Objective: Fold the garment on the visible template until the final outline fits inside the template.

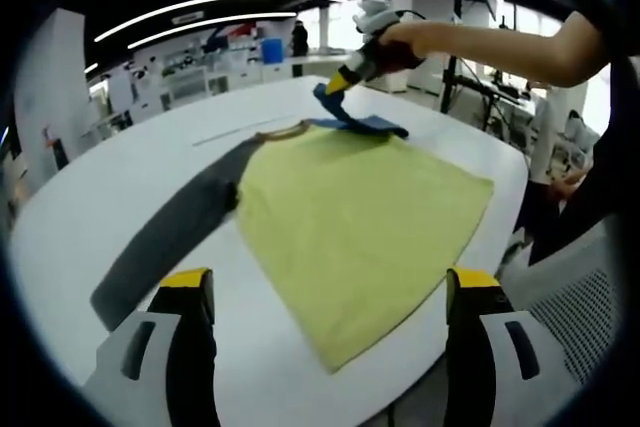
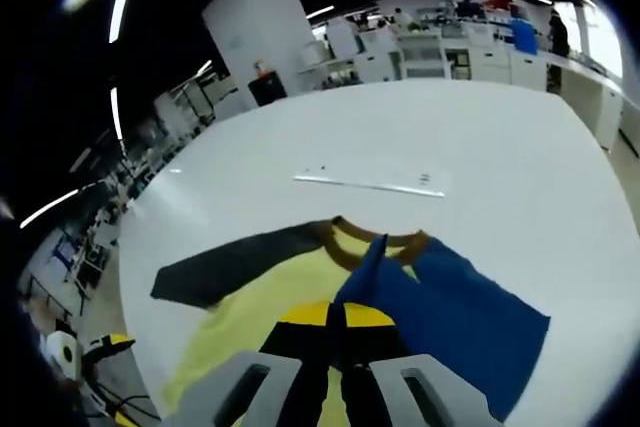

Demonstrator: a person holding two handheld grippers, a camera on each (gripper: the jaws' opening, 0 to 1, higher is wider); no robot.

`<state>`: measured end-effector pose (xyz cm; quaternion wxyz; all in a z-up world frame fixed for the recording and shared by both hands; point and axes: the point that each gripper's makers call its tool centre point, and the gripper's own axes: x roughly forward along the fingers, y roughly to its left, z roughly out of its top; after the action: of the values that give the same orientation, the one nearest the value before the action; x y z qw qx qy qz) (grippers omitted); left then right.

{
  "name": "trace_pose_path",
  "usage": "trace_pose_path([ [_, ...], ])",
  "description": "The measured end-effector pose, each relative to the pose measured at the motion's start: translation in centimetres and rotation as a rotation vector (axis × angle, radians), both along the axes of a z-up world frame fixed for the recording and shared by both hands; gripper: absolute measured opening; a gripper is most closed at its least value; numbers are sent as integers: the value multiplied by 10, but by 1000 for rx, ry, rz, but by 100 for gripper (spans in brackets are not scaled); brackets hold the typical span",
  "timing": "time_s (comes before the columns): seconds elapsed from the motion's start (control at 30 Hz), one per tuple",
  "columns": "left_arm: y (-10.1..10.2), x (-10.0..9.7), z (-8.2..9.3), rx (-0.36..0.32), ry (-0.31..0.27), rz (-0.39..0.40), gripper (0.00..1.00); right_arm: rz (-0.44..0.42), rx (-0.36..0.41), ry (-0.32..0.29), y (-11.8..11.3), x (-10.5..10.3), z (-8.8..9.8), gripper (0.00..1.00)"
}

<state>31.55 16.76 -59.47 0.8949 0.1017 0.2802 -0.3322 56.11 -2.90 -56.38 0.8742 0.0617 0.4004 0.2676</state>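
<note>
1. Left gripper view: the shirt (image 1: pixel 360 237) lies flat on the white table (image 1: pixel 80 217), yellow body toward the camera, grey sleeve (image 1: pixel 170 232) stretched out to one side. The left gripper (image 1: pixel 330 292) hangs above the near hem with its jaws spread wide and nothing between them. Across the table the right gripper (image 1: pixel 340 82), held in a person's hand (image 1: pixel 400 47), has the blue sleeve (image 1: pixel 360 122) lifted off the cloth near the brown collar (image 1: pixel 285 130).

2. Right gripper view: the right gripper (image 2: pixel 340 322) has its jaws pressed together, pinching the blue sleeve (image 2: pixel 450 312) at its edge beside the collar (image 2: pixel 345 247). The sleeve drapes from the tips across the yellow body (image 2: pixel 265 297). The grey sleeve (image 2: pixel 235 267) lies flat on the far side. A thin clear strip (image 2: pixel 370 183) rests on the table (image 2: pixel 480 137) beyond the collar; whether it marks the template I cannot tell.

3. Step in hand, as I judge it: folding the blue sleeve inward over the body. To do it well, carry the sleeve low and straight across, lay it flat without bunching, and let go only once it rests inside the body's outline. The free left gripper could pin the hem so the shirt does not drag.
</note>
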Motion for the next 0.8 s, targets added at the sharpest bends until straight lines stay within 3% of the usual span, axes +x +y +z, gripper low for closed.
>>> trace_pose_path([
  [0.5, 4, 0, -4, -4, 12, 16, 93, 114, 16, -45, 44, 9, 17, 0],
  [0.8, 8, 0, -5, -14, 15, 37, 93, 186, 5, -49, 72, 1, 18, 0],
])
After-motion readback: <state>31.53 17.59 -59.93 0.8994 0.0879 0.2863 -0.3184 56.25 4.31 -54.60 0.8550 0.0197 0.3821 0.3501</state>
